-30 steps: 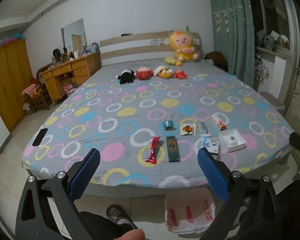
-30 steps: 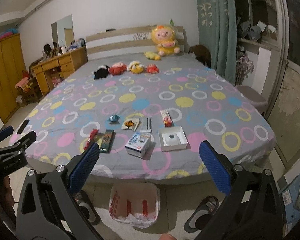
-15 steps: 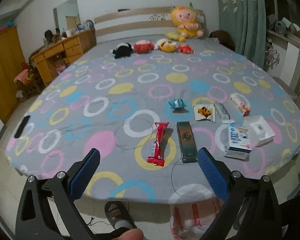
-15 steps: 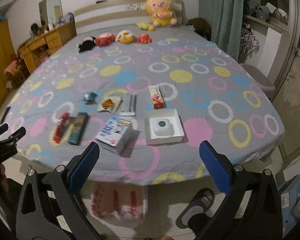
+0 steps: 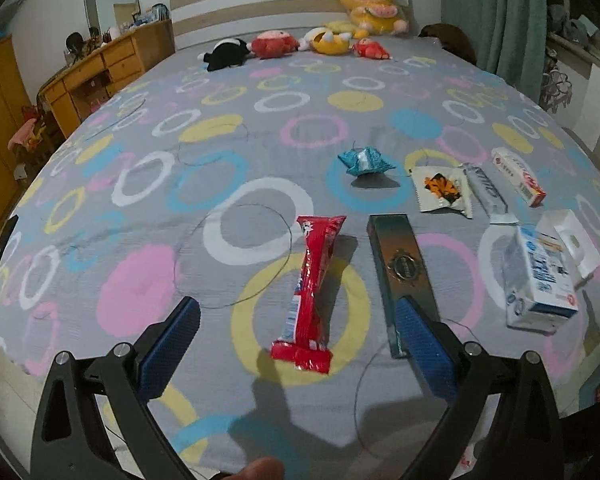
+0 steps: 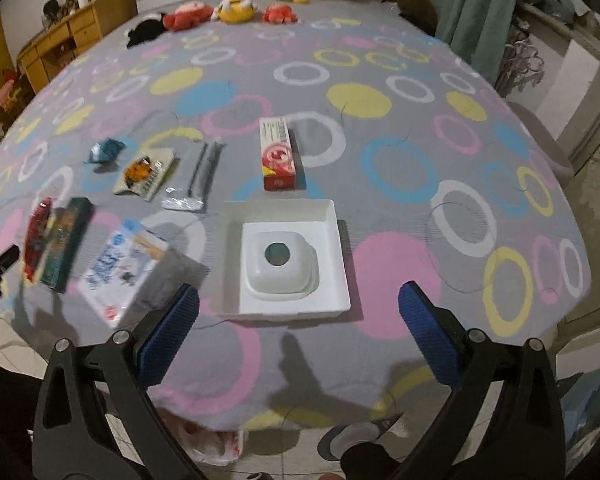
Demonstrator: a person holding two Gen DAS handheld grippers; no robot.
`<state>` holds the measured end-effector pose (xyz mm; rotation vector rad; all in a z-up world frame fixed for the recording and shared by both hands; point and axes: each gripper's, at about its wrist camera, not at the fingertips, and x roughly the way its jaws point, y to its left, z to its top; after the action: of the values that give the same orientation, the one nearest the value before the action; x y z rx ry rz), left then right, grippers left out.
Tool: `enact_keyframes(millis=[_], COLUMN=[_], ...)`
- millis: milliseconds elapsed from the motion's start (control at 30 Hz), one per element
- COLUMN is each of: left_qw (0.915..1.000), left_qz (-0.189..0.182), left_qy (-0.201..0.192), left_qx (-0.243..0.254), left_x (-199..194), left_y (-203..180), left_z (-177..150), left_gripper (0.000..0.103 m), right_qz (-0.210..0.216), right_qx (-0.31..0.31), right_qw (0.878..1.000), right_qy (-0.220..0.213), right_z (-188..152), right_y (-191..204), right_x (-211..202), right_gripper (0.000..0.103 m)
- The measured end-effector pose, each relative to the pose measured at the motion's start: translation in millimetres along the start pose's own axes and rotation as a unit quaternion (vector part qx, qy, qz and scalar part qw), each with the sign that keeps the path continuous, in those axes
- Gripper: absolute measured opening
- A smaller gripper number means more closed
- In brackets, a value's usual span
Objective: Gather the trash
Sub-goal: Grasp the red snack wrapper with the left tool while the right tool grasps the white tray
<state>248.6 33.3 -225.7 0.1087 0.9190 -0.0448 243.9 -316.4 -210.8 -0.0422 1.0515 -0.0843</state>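
Trash strewn along the near edge of a bed point(image 5: 228, 128) dressed in a grey sheet with coloured rings. Left gripper point(image 5: 296, 322) spread wide and empty, hovering low over a red snack wrapper point(image 5: 314, 292) that lies lengthwise between its blue pads point(image 5: 168, 344). Just right of the wrapper, a long dark-green box point(image 5: 400, 268), its near end hidden behind the right-hand pad. Farther back, a crumpled blue foil point(image 5: 364, 162), a white sachet with an orange print point(image 5: 442, 188), a flattened silver tube point(image 5: 484, 192) and a red-and-white carton point(image 5: 518, 176) in a loose row. At far right, a blue-and-white box point(image 5: 540, 280) beside an open white box point(image 5: 572, 240).

Right gripper point(image 6: 298, 320) likewise wide open and holding nothing, poised just short of the open white box point(image 6: 284, 256), a moulded white insert with a round hole seated inside. Blue-and-white box point(image 6: 122, 268) to its left, red-and-white carton point(image 6: 280, 154) beyond it. Plastic bag point(image 6: 212, 444) on the floor below the bed's edge. Plush toys point(image 5: 272, 44) lined up near the headboard.
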Motion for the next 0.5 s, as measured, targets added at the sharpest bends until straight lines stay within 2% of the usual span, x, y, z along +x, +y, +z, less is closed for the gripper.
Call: enact_keyframes(millis=[333, 500], left_qw=[0.9992, 0.9982], left_qz=[0.002, -0.002], left_qy=[0.038, 0.059], left_qx=[-0.013, -0.015], left_x=[42, 59], left_y=[5, 6], left_z=[10, 12], left_gripper=[0.095, 0.095], right_qz=[0.0, 0.001], right_qx=[-0.01, -0.013], right_qw=[0.999, 0.999], right_qy=[0.044, 0.053], right_z=[7, 14], right_y=[-3, -1], right_x=[52, 68], right_gripper=[0.098, 0.098])
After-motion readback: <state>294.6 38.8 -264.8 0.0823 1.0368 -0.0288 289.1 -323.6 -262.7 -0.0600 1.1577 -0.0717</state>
